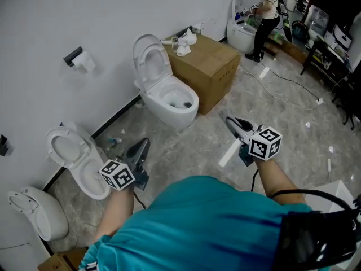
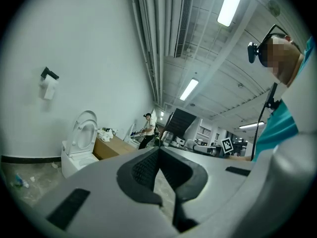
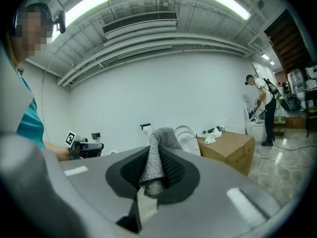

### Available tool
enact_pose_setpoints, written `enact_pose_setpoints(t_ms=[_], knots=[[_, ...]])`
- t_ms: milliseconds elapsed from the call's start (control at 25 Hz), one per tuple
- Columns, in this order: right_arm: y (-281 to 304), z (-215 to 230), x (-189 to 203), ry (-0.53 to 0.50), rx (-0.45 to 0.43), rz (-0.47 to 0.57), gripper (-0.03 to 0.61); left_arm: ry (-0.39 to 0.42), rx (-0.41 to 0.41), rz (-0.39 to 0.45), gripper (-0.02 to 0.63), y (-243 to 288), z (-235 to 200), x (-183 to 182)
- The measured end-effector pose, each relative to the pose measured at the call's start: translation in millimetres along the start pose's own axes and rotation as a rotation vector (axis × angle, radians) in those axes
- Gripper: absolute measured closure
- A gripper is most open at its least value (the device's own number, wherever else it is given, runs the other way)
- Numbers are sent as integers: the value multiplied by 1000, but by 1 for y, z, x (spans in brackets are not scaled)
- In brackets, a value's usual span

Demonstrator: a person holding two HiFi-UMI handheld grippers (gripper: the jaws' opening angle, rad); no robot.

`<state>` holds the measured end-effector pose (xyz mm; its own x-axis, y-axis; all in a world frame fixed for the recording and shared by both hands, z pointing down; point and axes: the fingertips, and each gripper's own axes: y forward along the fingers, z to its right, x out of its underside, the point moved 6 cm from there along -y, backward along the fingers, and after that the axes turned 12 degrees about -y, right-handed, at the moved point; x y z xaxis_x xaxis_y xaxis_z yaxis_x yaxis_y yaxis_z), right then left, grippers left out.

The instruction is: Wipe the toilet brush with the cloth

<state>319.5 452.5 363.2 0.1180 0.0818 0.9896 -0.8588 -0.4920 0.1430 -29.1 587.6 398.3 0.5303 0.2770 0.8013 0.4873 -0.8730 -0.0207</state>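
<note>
My right gripper [image 1: 230,119] is shut on a grey knitted cloth [image 3: 157,155]. The cloth sticks up past the jaw tips in the right gripper view. In the head view a pale strip of the cloth [image 1: 228,153] hangs below that gripper. My left gripper [image 1: 144,142] is shut with nothing between its jaws, which meet at the tip [image 2: 158,150]. Both grippers are held out level above the floor, pointing toward the open white toilet [image 1: 169,95]. I cannot make out a toilet brush in any view.
A cardboard box [image 1: 208,64] with white items on top stands right of the toilet. Two more toilets [image 1: 76,157] [image 1: 34,210] sit at the left wall, under a paper holder [image 1: 79,58]. A person [image 1: 266,16] works at the far back. Cables [image 1: 287,95] cross the floor.
</note>
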Motion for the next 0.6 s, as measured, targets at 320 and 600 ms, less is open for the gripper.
enact_pose_setpoints(t_ms=[320, 600], knots=[[0, 45, 11, 20, -21, -14, 552, -7, -6, -41, 611, 45, 5, 14], [79, 56, 6, 8, -28, -27, 552, -30, 9, -35, 611, 62, -67, -25]])
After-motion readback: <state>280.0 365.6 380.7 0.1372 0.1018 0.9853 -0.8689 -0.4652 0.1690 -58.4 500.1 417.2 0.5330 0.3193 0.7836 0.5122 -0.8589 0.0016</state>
